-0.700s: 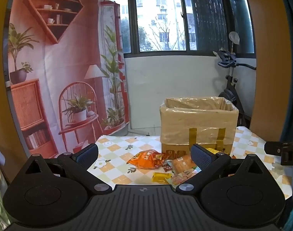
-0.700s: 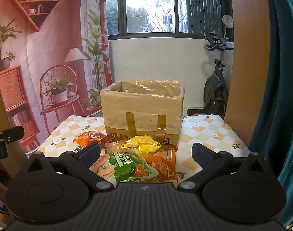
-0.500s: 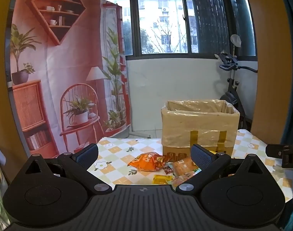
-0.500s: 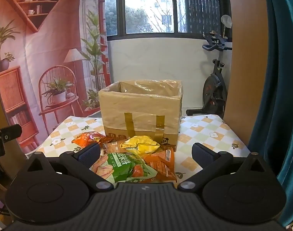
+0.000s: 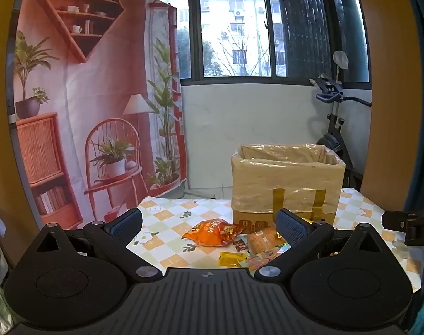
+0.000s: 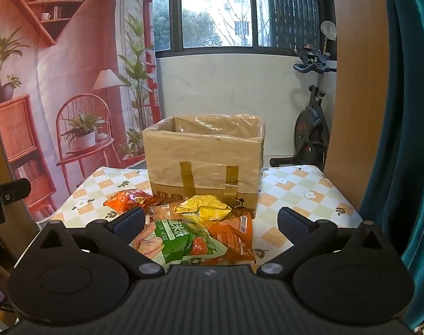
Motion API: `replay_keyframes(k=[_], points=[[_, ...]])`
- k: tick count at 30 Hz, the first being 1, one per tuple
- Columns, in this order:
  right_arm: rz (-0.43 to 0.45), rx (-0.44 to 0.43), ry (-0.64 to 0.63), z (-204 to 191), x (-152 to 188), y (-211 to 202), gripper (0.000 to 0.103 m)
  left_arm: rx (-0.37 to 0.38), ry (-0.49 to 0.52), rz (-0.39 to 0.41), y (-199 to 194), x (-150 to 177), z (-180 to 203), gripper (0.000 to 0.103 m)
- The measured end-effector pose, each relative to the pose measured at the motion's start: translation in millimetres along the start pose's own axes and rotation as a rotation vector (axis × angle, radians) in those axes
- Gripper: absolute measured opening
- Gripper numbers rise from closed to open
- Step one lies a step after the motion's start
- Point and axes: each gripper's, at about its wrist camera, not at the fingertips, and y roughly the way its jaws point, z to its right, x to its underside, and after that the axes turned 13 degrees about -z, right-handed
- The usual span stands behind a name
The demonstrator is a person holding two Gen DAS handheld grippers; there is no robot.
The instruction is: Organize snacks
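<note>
I have both claws level above the near edge of the checked table (image 6: 301, 187), and neither has anything in it: my left gripper (image 5: 209, 223) is spread wide with nothing between its pads, and my right gripper (image 6: 210, 222) is just as wide, fingers framing the snack pile without touching it. In the right wrist view the green packet (image 6: 178, 240) lies nearest, white Chinese characters across its front that I can't read cleanly; an orange-red packet (image 6: 234, 237) rests against its right side, with a white label too small to make out. A crumpled yellow packet (image 6: 202, 208) sits on top behind them, just in front of the cardboard box (image 6: 203, 162). The box stands open at the far middle of the table, plastic-wrapped, two brown tape strips down its front, small printed logos along its bottom edge. Left of the pile lies an orange packet (image 5: 212, 231) with yellow characters, and near it a small yellow sachet (image 5: 231, 259).
</note>
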Motion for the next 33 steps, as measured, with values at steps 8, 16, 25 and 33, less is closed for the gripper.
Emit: replay_keyframes(k=[8, 16, 25, 33], points=[[0.0, -0.005, -0.001, 0.4, 0.7, 1.7, 0.103, 0.0, -0.002, -0.005, -0.2, 0.6, -0.6, 0.103], [-0.001, -0.005, 0.001, 0.6, 1.2, 2.1, 0.103, 0.0, -0.002, -0.005, -0.2, 0.4, -0.6, 0.103], [-0.001, -0.007, 0.001, 1.7, 1.6, 2.4, 0.103, 0.001, -0.003, -0.005, -0.4, 0.5, -0.9, 0.103], [-0.001, -0.007, 0.003, 1.6, 1.5, 2.4, 0.103, 0.001, -0.003, -0.005, -0.2, 0.7, -0.5, 0.103]])
